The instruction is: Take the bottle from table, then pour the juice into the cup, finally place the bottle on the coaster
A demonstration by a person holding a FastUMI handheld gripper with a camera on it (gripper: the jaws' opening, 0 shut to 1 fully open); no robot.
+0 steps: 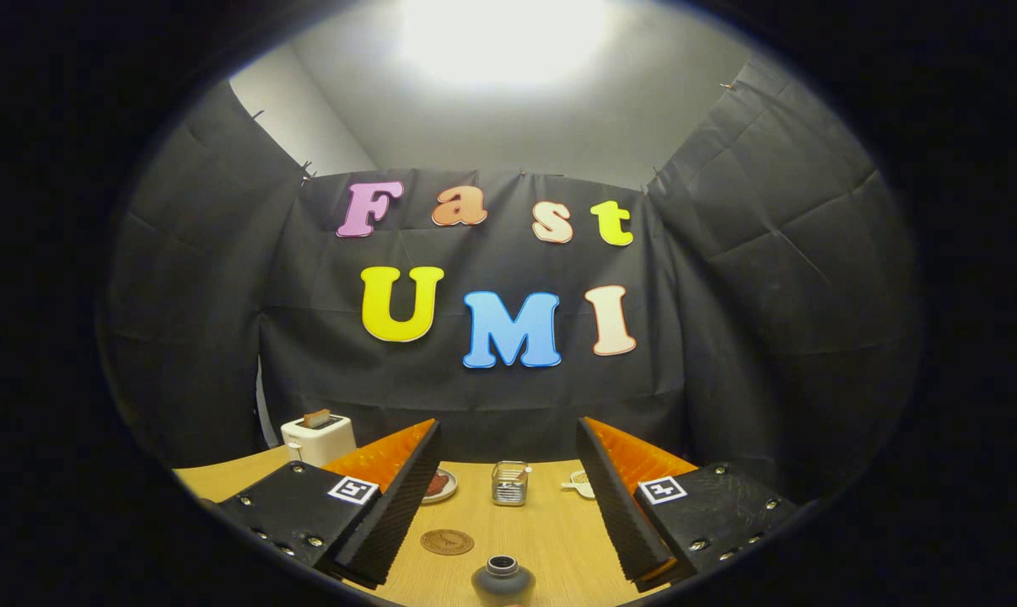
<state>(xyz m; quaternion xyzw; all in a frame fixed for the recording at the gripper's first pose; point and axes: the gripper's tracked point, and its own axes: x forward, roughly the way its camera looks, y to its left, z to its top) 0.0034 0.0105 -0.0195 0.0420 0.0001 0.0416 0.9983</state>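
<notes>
My gripper (508,447) stands open above the wooden table (551,539), its two black-and-orange fingers spread wide with nothing between them. A dark round bottle (503,580) with a grey neck stands upright on the table close below, between the fingers' bases. A round brown coaster (447,541) lies flat just left of and beyond the bottle, next to the left finger (395,497). Farther ahead, in the middle of the gap, stands a small clear glass cup (509,483).
A white toaster (318,438) with a slice in it stands at the back left. A small plate (439,486) with something red peeks out behind the left finger. A pale small dish (581,484) sits by the right finger. Black cloth walls close the booth.
</notes>
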